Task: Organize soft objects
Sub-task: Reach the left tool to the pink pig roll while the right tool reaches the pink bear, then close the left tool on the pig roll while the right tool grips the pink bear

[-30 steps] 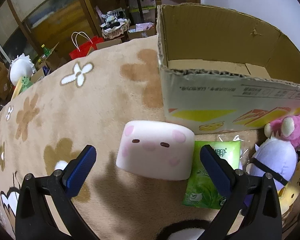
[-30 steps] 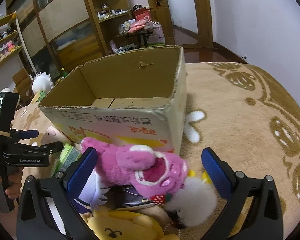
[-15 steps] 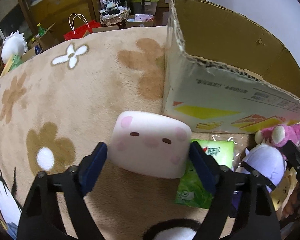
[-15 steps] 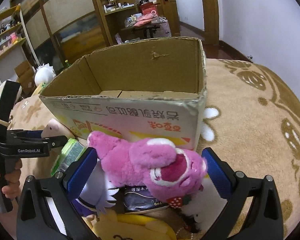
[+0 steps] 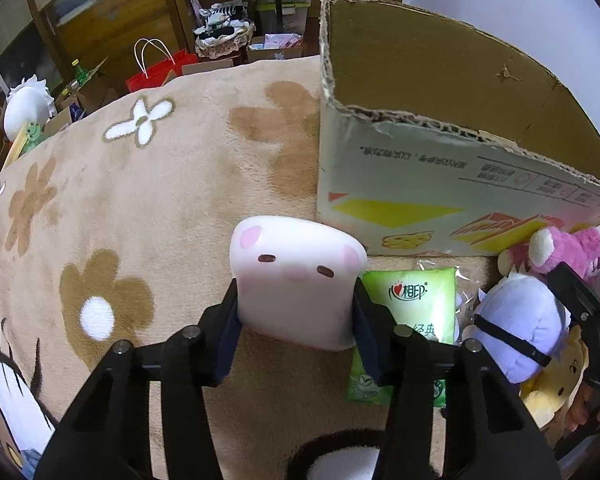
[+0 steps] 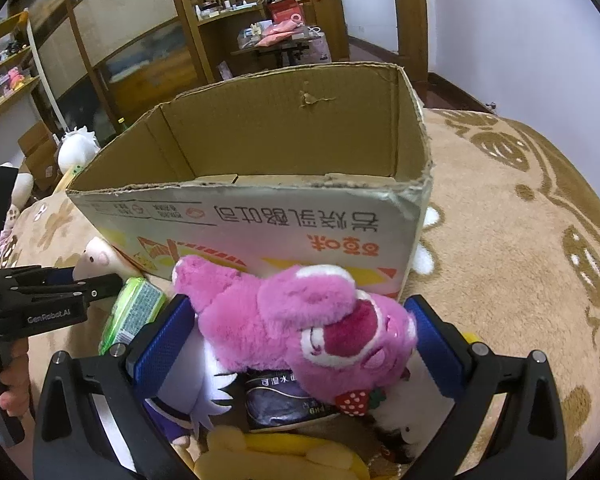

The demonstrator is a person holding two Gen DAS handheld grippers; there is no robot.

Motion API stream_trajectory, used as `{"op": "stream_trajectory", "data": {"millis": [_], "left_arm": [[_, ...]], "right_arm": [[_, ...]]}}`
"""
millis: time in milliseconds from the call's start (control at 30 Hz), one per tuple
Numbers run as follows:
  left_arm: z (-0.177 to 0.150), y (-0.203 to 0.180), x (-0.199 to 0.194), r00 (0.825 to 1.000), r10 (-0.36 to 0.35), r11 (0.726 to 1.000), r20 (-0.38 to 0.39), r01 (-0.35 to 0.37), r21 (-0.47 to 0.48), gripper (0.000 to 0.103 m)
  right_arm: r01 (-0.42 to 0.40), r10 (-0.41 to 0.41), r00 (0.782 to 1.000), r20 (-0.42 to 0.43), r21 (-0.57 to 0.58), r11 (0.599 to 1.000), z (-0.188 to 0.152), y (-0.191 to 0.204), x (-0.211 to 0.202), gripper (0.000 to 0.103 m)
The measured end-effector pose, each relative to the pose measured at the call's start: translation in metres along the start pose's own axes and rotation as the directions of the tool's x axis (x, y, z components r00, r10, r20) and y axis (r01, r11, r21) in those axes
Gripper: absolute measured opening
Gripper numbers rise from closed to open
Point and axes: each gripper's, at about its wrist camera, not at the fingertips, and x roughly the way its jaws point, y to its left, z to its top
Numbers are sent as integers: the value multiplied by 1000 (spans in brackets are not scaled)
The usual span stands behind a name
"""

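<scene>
A beige flower-patterned blanket (image 5: 160,184) carries an open cardboard box (image 5: 440,176). Just before the box, the left hand-held gripper (image 5: 296,316) is clenched on a white pig-face cushion (image 5: 296,276), beside a green tissue pack (image 5: 416,308). The right hand-held gripper (image 6: 300,340) brackets a pink plush bear (image 6: 300,320); whether its pads press cannot be told.

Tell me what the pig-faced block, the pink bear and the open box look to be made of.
Pig-faced block: likely soft foam, smooth matte skin; it narrows between the left gripper pads. Pink bear: plush fabric, fuzzy pile. Open box: corrugated cardboard, fluting at the torn rim, printed outer face.
</scene>
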Motion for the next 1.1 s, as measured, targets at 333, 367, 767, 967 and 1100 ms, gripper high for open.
{"op": "stream_trajectory", "data": {"millis": [333,367,767,967,1100], "left_arm": [[-1,2,-11,999,15,1000,39,-15,2,44],[-2,2,-13,999,16,1000,47,-16,-1,44],[-15,1,-50,990,16,1000,144,-19,22,44],[-21,-3,-67,981,6,999,196,-14,41,43],[-24,-2,-85,964,10,999,266,-19,31,43]], "right_arm": [[-7,6,1000,12,23,1000,-3,-7,-5,96],[-5,5,1000,16,23,1000,-4,-7,-6,95],[-12,10,998,68,29,1000,-7,-7,-30,94],[-7,3,988,151,23,1000,-7,-4,-57,94],[-3,0,976,216,15,1000,-6,-1,-77,94]]}}
